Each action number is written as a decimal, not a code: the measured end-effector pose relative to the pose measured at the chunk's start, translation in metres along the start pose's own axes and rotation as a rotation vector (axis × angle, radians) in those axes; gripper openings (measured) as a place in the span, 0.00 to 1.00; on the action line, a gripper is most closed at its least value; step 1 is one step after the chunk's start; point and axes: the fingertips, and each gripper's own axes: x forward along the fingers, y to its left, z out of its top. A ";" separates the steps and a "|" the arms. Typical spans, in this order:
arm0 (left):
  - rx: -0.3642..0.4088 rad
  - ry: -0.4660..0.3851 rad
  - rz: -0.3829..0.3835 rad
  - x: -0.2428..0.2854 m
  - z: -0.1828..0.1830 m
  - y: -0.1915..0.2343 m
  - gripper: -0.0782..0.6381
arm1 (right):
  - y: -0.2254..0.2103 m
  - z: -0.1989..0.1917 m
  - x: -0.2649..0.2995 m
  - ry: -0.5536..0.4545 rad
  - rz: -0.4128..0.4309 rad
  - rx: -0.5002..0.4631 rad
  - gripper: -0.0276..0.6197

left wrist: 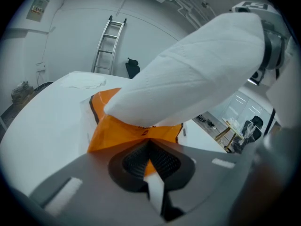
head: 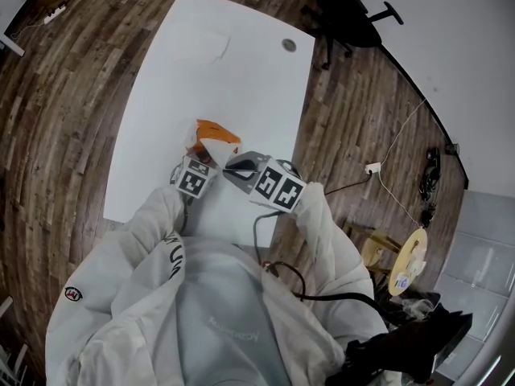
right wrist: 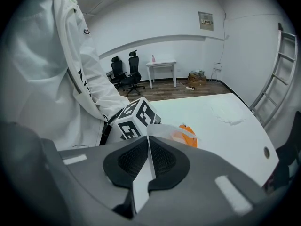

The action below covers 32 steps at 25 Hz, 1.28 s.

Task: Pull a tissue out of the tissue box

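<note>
Wood-plank flooring ran around a long white table (head: 233, 39), with a black office chair (head: 350, 10) parked at its far end. Near the table's close edge sat the tissue box (left wrist: 113, 126), which looked more like a soft orange pack than a stiff carton. The left gripper (left wrist: 149, 159) had its jaws closed on the near edge of that orange wrapper, pinning it in place. The right gripper (right wrist: 149, 161) was clamped shut on a thin fold of the tissue (left wrist: 197, 74), which rose from the pack's opening in a broad white band up toward that gripper. The sheet appeared very light, limp and easy to tear, so a pinch well in from its free edge, across a doubled fold, would probably hold better than a bite on a single corner. The pack itself looked light enough to lift with the sheet, so the hold on its wrapper seemed necessary during any steady upward pull.
</note>
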 end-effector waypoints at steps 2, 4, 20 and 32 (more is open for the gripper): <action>-0.007 0.012 0.001 -0.001 -0.001 0.000 0.11 | 0.001 0.000 -0.002 -0.002 -0.003 0.000 0.05; -0.011 0.015 0.000 -0.001 -0.002 0.001 0.11 | 0.003 0.000 -0.004 -0.004 -0.005 0.001 0.05; 0.001 0.027 0.017 0.000 -0.004 0.007 0.11 | 0.006 -0.001 -0.018 -0.031 -0.049 0.030 0.05; -0.015 -0.005 0.049 -0.020 0.003 0.011 0.11 | -0.019 -0.002 -0.036 -0.186 -0.152 0.149 0.05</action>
